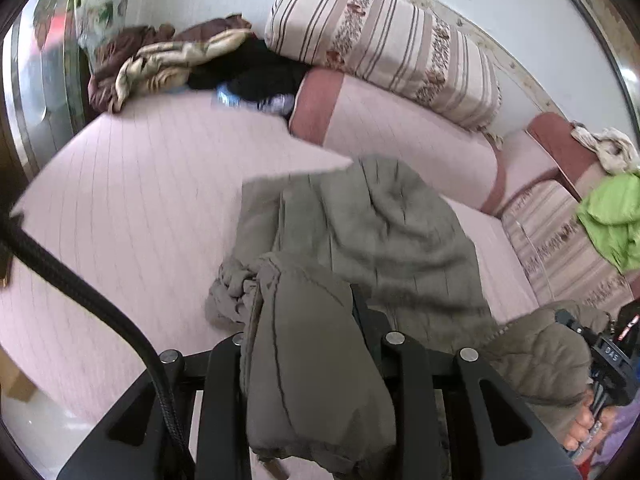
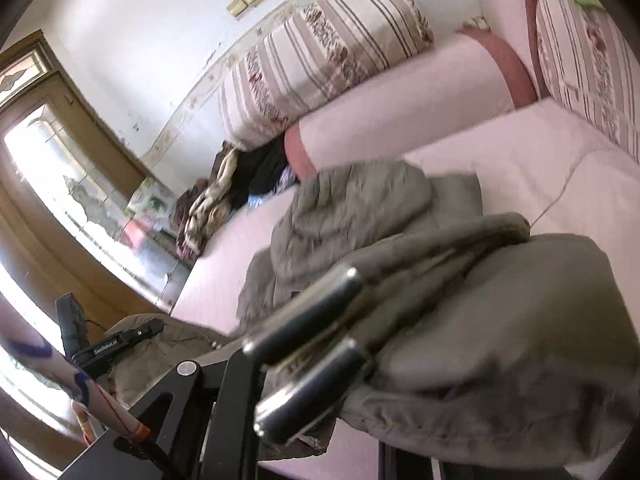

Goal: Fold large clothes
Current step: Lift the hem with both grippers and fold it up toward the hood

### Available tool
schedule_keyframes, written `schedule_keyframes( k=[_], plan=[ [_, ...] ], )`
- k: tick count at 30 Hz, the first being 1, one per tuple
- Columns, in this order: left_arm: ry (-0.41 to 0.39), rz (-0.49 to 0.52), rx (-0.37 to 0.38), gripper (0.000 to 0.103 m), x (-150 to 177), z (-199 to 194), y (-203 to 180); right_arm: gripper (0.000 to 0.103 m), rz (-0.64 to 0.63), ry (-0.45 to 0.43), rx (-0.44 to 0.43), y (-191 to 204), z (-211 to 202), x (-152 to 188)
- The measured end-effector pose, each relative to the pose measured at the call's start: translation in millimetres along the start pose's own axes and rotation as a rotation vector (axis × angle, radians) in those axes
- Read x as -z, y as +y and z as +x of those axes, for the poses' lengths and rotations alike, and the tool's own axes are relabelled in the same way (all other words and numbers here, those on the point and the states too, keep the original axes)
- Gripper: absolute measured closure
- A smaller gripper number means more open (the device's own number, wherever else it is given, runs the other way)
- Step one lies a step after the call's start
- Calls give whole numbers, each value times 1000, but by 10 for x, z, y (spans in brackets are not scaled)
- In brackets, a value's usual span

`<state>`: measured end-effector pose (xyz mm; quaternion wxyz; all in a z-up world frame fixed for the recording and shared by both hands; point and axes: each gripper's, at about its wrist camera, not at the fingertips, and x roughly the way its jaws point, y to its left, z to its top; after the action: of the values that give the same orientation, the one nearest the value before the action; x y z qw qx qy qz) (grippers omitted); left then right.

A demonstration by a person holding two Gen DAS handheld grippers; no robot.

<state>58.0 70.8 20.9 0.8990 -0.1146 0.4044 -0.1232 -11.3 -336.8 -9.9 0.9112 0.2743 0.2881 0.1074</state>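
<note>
A large olive-grey padded jacket (image 1: pixel 372 224) lies bunched on the pink sofa seat (image 1: pixel 132 184). My left gripper (image 1: pixel 308 320) is shut on a fold of the jacket, which drapes down over its fingers and hides the tips. In the right wrist view the jacket (image 2: pixel 500 320) fills the lower right. My right gripper (image 2: pixel 360 312) is shut on its fabric, with the two metal fingers (image 2: pixel 308 312) close together and cloth bulging past them. The right gripper's body also shows in the left wrist view (image 1: pixel 608 356), held by a hand.
Striped floral cushions (image 1: pixel 384 44) line the sofa back. A heap of brown, cream and black clothes (image 1: pixel 168 60) sits at the far end of the seat. A lime green garment (image 1: pixel 612 220) lies on the right cushion. A wooden door (image 2: pixel 48 160) stands left.
</note>
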Motion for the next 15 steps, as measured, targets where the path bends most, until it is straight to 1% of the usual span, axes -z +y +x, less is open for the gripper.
schedule_keyframes(
  k=[4, 7, 8, 10, 15],
  plan=[
    [-7, -11, -40, 75, -603, 327, -97, 86, -6, -24, 43, 44, 359, -489],
    [8, -30, -66, 74, -1045, 694, -143, 86, 8, -16, 75, 17, 699, -840],
    [15, -36, -76, 74, -1137, 778, -146, 86, 15, -7, 87, -6, 822, -944],
    [41, -46, -102, 73, -1351, 1065, -158, 86, 27, 15, 116, -67, 1114, -1139],
    [113, -70, -225, 73, -1663, 1853, -146, 86, 42, 65, 236, -348, 1783, -1428]
  ],
)
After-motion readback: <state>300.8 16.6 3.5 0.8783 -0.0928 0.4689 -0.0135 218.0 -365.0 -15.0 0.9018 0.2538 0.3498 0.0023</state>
